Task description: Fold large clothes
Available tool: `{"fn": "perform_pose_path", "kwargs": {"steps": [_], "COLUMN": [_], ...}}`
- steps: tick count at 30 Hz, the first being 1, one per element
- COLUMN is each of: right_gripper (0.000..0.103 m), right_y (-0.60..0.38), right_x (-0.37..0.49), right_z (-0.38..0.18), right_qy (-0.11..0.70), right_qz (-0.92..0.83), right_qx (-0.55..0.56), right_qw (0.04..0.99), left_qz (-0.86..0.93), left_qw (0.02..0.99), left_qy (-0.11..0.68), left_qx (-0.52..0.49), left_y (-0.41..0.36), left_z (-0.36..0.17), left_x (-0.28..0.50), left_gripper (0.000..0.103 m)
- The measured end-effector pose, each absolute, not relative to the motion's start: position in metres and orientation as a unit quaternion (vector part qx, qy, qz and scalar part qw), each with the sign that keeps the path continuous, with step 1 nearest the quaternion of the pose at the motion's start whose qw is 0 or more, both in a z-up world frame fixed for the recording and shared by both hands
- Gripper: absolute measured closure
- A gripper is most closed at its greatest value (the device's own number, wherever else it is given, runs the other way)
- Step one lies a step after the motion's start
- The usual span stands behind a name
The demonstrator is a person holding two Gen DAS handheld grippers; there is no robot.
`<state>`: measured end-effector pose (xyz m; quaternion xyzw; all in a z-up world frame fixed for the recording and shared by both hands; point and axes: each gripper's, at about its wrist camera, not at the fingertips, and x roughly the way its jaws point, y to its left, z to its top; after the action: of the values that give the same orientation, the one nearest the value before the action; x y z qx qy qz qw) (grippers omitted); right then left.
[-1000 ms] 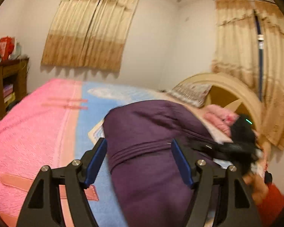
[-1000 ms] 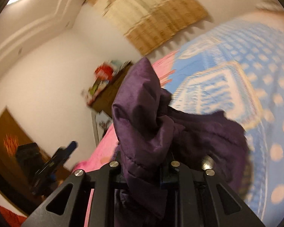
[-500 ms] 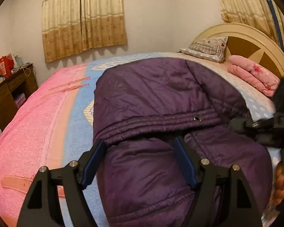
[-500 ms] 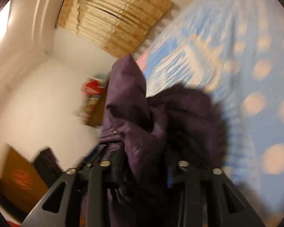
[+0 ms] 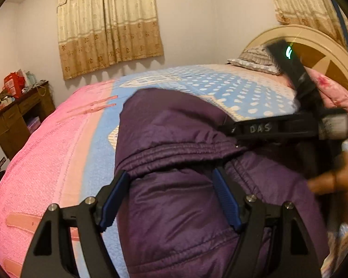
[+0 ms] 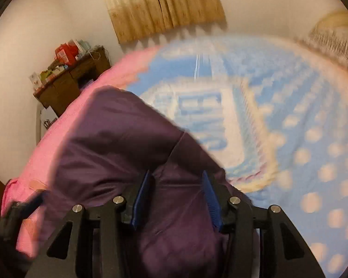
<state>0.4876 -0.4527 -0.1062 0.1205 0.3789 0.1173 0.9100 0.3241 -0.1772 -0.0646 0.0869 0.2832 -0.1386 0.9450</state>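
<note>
Jaws of both grippers gape over purple jacket on bed.

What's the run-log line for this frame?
task: fold large clothes | left gripper: open over purple jacket | right gripper: open, jacket between fingers | surface: bed

Black grippers: blue-padded fingers, silver screws, white "DAS" lettering.
</note>
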Motion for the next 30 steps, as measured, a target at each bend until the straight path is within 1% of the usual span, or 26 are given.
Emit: {"fn": "perform_pose_path", "kwargs": {"steps": [1,2,6,9,12,17,20,22,25,27,29,30], "right_gripper": [0.055,0.056,0.056,0.055,0.055,0.052,0.052,0.052,0.052,0.049,0.045,0.044], "right_y": [-0.461,-0.463,-0.448,-0.454,-0.459,-0.458,-0.464,-0.463,-0.463,-0.462,-0.456,-0.453], "right_x": [0.490,0.493,0.508,0.523,0.518,0.478,0.433,0.407,0.389,0.390,0.392,0.392], "right_z": [-0.112,-0.114,-0.116,-0.123,-0.126,-0.103,-0.077,-0.068,-0.079,-0.095,-0.103,-0.106], "right_qy": [0.378,0.382,0.404,0.414,0.404,0.364,0.319,0.307,0.321,0.325,0.308,0.303], "right_qz": [0.126,0.127,0.105,0.108,0.107,0.078,0.083,0.084,0.079,0.077,0.068,0.066], "right_qx": [0.150,0.152,0.091,0.108,0.117,0.100,0.117,0.112,0.128,0.147,0.130,0.119], "right_qw": [0.905,0.903,0.904,0.897,0.901,0.923,0.937,0.941,0.935,0.931,0.940,0.943], "left_qz": [-0.141,-0.144,-0.126,-0.117,-0.116,-0.128,-0.126,-0.125,-0.125,-0.124,-0.122,-0.121], "left_qw": [0.945,0.946,0.951,0.952,0.953,0.952,0.952,0.952,0.952,0.953,0.952,0.952], "left_qy": [0.282,0.282,0.274,0.273,0.269,0.268,0.271,0.269,0.269,0.269,0.271,0.272], "left_qx": [0.081,0.076,0.069,0.067,0.076,0.080,0.068,0.069,0.069,0.071,0.071,0.071], "left_y": [-0.177,-0.177,-0.183,-0.186,-0.187,-0.181,-0.177,-0.178,-0.177,-0.178,-0.178,-0.178], "left_z": [-0.065,-0.067,-0.072,-0.073,-0.072,-0.070,-0.070,-0.070,-0.071,-0.071,-0.071,-0.071], "left_x": [0.326,0.327,0.333,0.336,0.333,0.328,0.330,0.330,0.330,0.330,0.331,0.332], "left_gripper": [0.027,0.027,0.027,0.027,0.026,0.026,0.026,0.026,0.026,0.026,0.026,0.026]}}
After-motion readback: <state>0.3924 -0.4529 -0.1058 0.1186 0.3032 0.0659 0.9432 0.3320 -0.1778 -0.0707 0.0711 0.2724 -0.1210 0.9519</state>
